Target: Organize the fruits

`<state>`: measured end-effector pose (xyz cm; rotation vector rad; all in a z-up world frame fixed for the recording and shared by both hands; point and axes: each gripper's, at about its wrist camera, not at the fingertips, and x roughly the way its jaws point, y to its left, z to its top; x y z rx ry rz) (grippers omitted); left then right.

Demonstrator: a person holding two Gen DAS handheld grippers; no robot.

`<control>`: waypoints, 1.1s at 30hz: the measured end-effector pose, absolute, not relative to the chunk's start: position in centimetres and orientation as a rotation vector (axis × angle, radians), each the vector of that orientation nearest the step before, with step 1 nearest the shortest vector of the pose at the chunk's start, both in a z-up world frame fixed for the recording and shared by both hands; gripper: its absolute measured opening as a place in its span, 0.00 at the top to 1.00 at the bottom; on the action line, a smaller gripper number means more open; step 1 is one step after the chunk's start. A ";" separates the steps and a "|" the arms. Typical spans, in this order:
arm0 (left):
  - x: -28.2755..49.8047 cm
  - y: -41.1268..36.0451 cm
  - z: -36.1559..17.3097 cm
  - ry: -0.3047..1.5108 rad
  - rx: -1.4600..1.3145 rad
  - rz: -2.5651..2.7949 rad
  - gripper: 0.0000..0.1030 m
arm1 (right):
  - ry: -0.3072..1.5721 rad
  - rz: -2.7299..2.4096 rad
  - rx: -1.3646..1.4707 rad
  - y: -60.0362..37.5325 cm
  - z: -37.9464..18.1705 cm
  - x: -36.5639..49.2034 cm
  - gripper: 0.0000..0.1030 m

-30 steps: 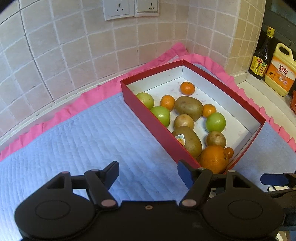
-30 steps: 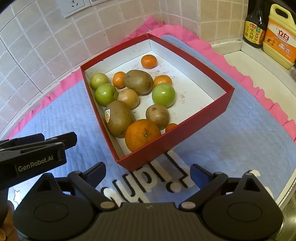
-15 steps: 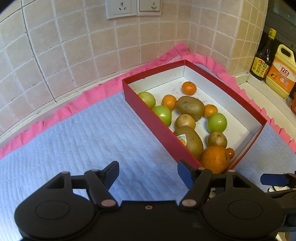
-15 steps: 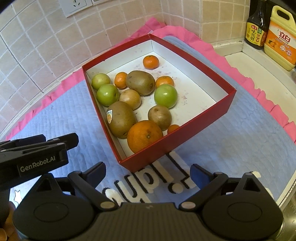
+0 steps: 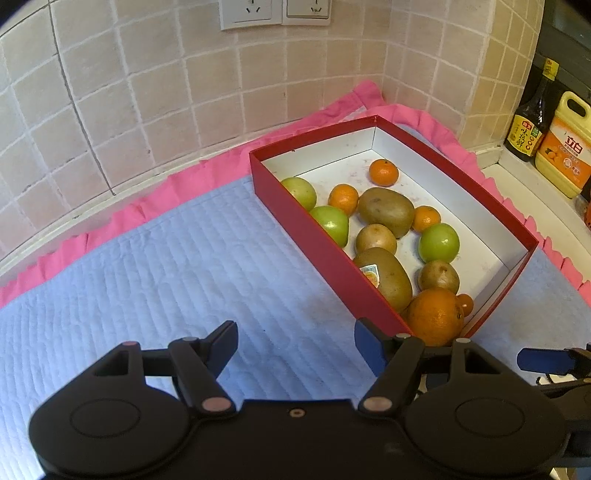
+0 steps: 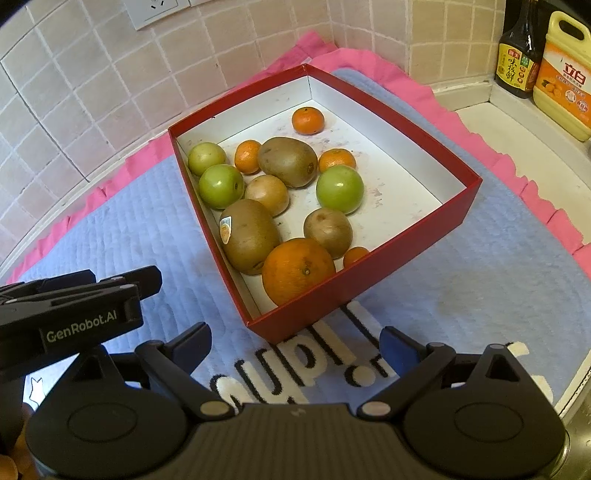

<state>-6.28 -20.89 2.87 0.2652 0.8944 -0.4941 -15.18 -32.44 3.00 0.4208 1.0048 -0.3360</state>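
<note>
A red box [image 5: 314,236] [image 6: 424,236] with white inside sits on a blue quilted mat. It holds several fruits: a big orange [image 6: 298,270] [image 5: 435,316] at its near corner, a stickered kiwi [image 6: 249,236] [image 5: 386,275], green apples [image 6: 340,189] [image 5: 439,242], small mandarins [image 6: 308,120] and brown kiwis. My left gripper [image 5: 295,343] hovers open over the mat, just short of the box's near left side, with nothing between its fingers. Open as well, my right gripper [image 6: 295,349] hangs in front of the box's near corner. The left gripper's body [image 6: 74,310] shows at the left of the right wrist view.
The mat [image 5: 147,277] has a pink frill and runs to a tiled wall with sockets [image 5: 275,13]. A dark sauce bottle [image 6: 517,55] and a yellow detergent jug [image 6: 565,74] stand on the white ledge at the right. White lettering [image 6: 295,369] marks the mat's near edge.
The views have shifted only slightly; both grippers stay open and in place, and the fruits in the box have not moved.
</note>
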 end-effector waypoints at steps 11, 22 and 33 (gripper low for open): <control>-6.2 -20.7 3.0 0.893 0.260 -0.490 0.20 | 1.005 -0.330 0.420 -32.2 3.0 -15.2 0.04; -6.2 -20.6 3.0 0.891 0.255 -0.484 0.20 | 1.008 -0.317 0.437 -31.8 3.0 -15.0 0.04; -6.2 -20.5 3.1 0.890 0.248 -0.481 0.19 | 1.007 -0.313 0.435 -32.1 3.0 -15.2 0.04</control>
